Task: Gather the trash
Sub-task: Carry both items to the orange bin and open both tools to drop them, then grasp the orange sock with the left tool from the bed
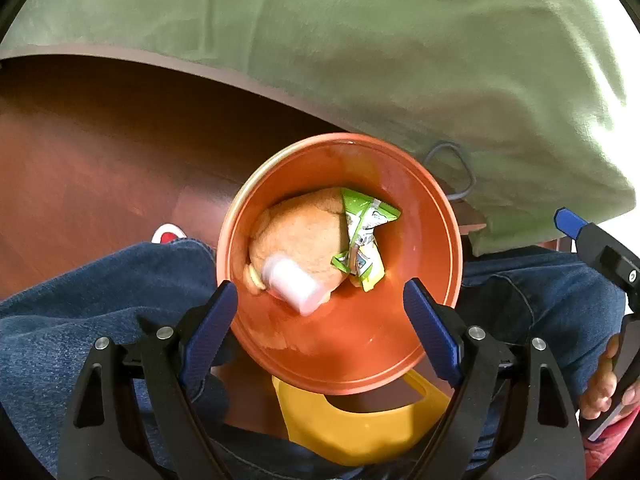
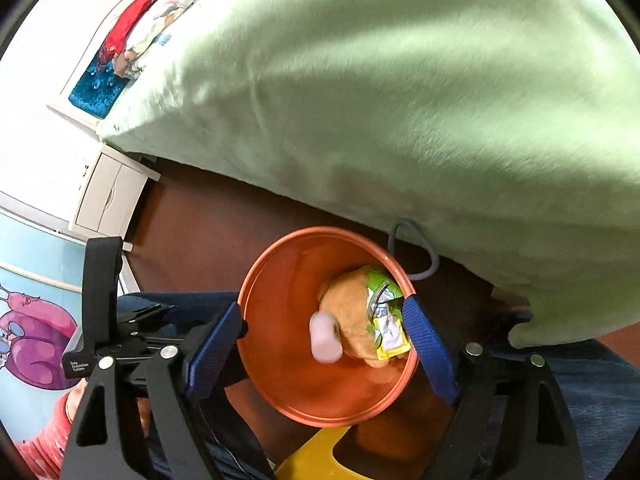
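An orange bin [image 1: 424, 248] stands on the floor below both grippers; it also shows in the right wrist view [image 2: 280, 280]. Inside lie a tan crumpled lump [image 1: 300, 236], a green and white wrapper [image 1: 364, 236] and a small white cup [image 1: 294, 286]. The same lump [image 2: 348, 312], wrapper [image 2: 386, 320] and cup [image 2: 325, 340] show in the right wrist view. My left gripper [image 1: 320, 312] is open and empty above the bin's near rim. My right gripper [image 2: 324, 332] is open and empty above the bin.
A bed with a green blanket [image 1: 400, 48] overhangs the bin's far side. A grey cable [image 1: 452, 164] hangs under it. A yellow plastic piece [image 1: 360, 424] lies under the bin's near edge. The person's jeans [image 1: 80, 300] flank the bin. A white cabinet [image 2: 108, 196] stands far left.
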Motion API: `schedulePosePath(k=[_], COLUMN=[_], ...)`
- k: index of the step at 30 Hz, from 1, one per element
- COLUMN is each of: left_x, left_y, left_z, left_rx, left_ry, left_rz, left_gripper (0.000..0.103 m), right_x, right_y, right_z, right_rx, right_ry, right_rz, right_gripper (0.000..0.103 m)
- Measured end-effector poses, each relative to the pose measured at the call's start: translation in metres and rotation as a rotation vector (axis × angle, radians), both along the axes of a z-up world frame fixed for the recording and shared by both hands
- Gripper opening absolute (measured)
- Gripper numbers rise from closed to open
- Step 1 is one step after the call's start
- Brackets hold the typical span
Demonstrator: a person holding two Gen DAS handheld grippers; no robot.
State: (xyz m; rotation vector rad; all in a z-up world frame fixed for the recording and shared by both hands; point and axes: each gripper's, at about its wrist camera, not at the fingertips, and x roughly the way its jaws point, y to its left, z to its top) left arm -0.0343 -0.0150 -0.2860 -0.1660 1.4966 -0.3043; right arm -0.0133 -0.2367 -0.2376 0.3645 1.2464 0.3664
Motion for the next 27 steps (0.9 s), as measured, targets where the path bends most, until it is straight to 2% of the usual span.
schedulePosePath(k=[7, 14, 18, 22, 27], left_x=[-0.002, 0.004, 0.019, 0.049, 0.104], left_y=[-0.007, -0.006, -0.009, -0.016, -0.045], left_z=[0.007, 0.038, 0.073, 0.12, 0.17], left_rx=[0.004, 0.005, -0.025, -0.092, -0.161], left_ry=[-0.012, -0.1, -0.21, -0.339, -0.459], left_rz=[-0.014, -0.021, -0.028, -0.024, -0.021], left_gripper=[0.083, 0.083, 0.083, 0.083, 0.083], right_x=[0.0, -0.003, -0.005, -0.011, -0.018], right_y=[-0.008, -0.014, -0.023, -0.034, -0.041], right_z=[0.009, 0.036, 0.07, 0.1, 0.113], right_rx=[-0.002, -0.012, -0.02, -0.031, -0.006], right_ry=[-0.028, -0.112, -0.213, -0.313, -0.349], right_rz=[-0.014, -0.029, -0.05, -0.067, -0.08], right_gripper=[0.081, 0.081, 0.083, 0.085, 0.085])
